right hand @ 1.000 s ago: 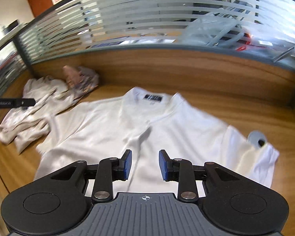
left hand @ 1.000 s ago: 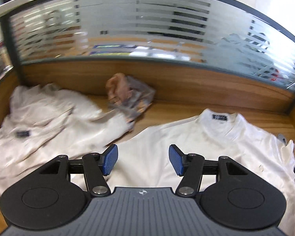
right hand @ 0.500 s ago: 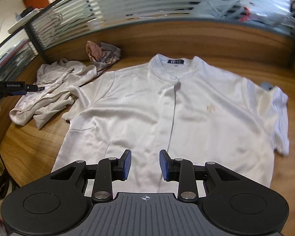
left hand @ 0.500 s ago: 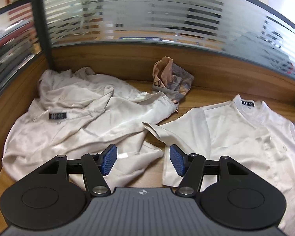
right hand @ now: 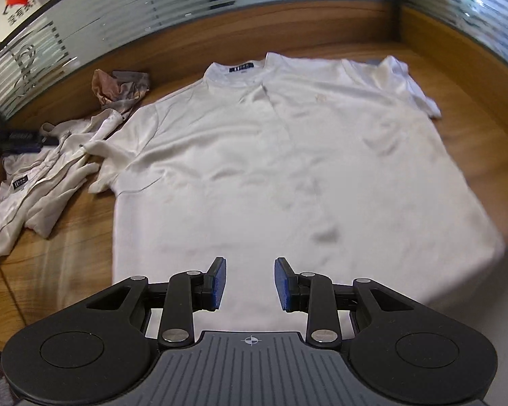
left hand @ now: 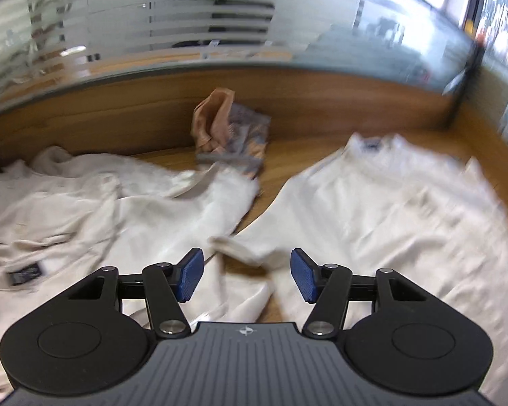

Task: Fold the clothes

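A white short-sleeved shirt [right hand: 288, 155] lies spread flat, collar at the far side, on the wooden desk [right hand: 67, 247]. My right gripper [right hand: 249, 282] hovers open over the shirt's near hem with nothing between its blue pads. In the left wrist view the same shirt [left hand: 389, 209] is on the right, its left sleeve [left hand: 240, 247] just ahead of my left gripper [left hand: 247, 275]. That gripper stands open and empty above the sleeve end. A crumpled white garment [left hand: 84, 209] lies to the left, also seen as a heap [right hand: 50, 165] in the right wrist view.
A bunched pink and grey patterned cloth [left hand: 230, 135] sits against the wooden back wall [left hand: 118, 111]. Frosted striped glass partitions [right hand: 152, 10] close the desk at the back and right. The other hand-held gripper's dark body [right hand: 13, 138] shows at the left edge.
Both hands swept sideways and tilted further down. The left view swung from the crumpled pile back toward the flat shirt's sleeve. The right view now covers the whole shirt from its hem. Both gaps stayed the same.
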Available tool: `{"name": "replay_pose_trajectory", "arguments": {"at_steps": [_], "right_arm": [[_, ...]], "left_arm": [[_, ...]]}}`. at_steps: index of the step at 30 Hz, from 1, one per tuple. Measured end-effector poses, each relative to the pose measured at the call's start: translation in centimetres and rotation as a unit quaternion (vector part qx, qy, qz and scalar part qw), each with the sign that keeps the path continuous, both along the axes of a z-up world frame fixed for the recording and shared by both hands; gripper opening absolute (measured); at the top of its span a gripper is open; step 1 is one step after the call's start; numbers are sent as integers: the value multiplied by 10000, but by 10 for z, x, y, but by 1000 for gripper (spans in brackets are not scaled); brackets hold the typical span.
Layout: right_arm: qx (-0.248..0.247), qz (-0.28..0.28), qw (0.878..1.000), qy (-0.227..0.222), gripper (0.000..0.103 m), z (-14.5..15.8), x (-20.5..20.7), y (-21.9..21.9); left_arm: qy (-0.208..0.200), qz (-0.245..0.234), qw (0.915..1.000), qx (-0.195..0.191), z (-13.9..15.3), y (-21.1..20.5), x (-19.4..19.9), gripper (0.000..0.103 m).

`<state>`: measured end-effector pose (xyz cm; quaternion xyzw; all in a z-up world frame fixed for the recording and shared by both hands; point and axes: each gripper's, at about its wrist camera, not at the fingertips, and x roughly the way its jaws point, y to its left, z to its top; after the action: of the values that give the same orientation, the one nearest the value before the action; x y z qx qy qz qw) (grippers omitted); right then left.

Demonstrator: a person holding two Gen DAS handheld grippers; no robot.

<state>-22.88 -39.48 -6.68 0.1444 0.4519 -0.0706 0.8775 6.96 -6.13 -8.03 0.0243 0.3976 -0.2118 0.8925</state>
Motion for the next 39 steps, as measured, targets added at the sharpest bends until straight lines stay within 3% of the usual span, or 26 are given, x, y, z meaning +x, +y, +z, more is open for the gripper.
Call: {"name": "replay_pose_trajectory", "arguments": {"at_steps": [3, 13, 20, 31, 33, 36, 39], "right_arm": [[50, -152, 9999, 26, 34, -6, -14, 28], [-59, -643, 9979, 39, 34, -34, -40, 123], [-54, -743, 9969, 270, 33, -72, -47, 175], [-192, -889, 9950, 409, 32, -107, -49, 186], [-130, -886, 9953, 366, 16, -108, -47, 184], [-80, -880, 9957, 280, 3, -105, -47, 184], [-120, -946, 9952, 199, 3, -99, -50, 187]], "left_arm": [[29, 72, 9997, -240, -4, 2, 17, 63], [490, 49, 9985, -231, -27, -8, 58, 59], [676, -34, 9971, -338, -34, -11, 67, 59], [878, 29, 9945, -567, -31, 2, 70, 59], [955, 116, 9933, -636, -31, 6, 71, 59], [1067, 240, 9911, -761, -31, 13, 73, 59], [1204, 352, 9880, -899, -33, 17, 77, 59]]}}
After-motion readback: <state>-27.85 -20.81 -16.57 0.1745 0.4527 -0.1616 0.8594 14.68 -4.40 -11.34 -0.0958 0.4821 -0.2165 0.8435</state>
